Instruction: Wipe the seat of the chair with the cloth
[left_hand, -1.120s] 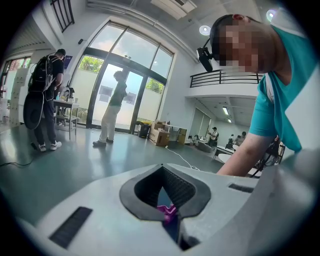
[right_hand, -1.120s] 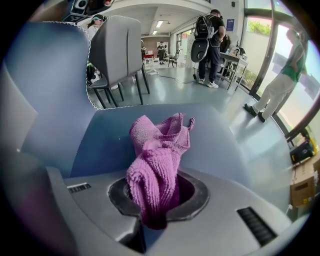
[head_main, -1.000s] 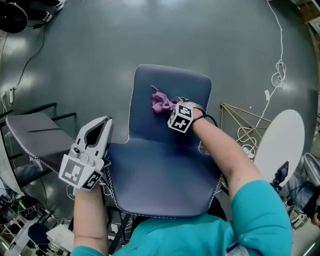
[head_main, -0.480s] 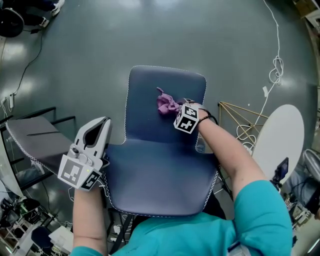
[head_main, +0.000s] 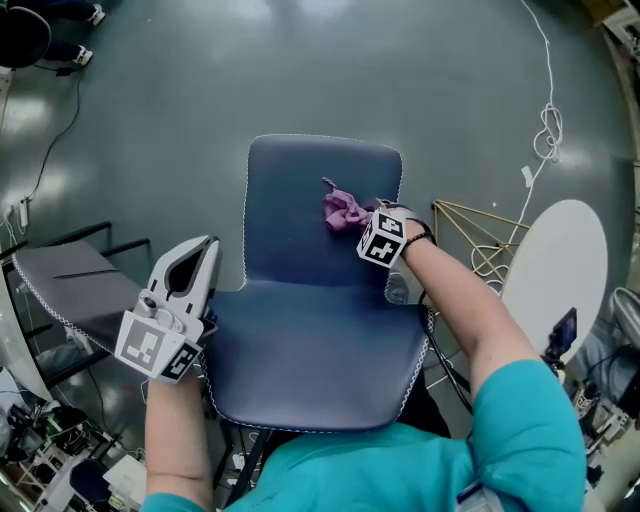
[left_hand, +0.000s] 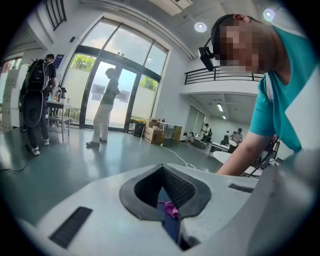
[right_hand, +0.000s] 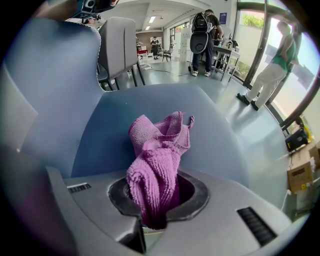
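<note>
A dark blue chair seat (head_main: 290, 220) with white stitching lies below me in the head view. A crumpled purple cloth (head_main: 343, 209) rests on its right half. My right gripper (head_main: 366, 222) is shut on the cloth's near end and presses it to the seat. In the right gripper view the cloth (right_hand: 157, 150) bunches up out of the closed jaws of the right gripper (right_hand: 154, 220) over the seat (right_hand: 220, 130). My left gripper (head_main: 199, 250) hangs beside the chair's left edge, shut and empty. The left gripper (left_hand: 163, 172) shows only a thin slit between its jaws.
A grey chair (head_main: 70, 280) stands at the left. A white round table (head_main: 555, 280) and a gold wire frame (head_main: 480, 240) stand at the right. A white cable (head_main: 545, 130) trails on the grey floor. People stand (left_hand: 105, 107) near the glass doors.
My right gripper has dragged the cloth rightward across the seat, from left of centre to the right half. The left gripper has stayed where it was.
</note>
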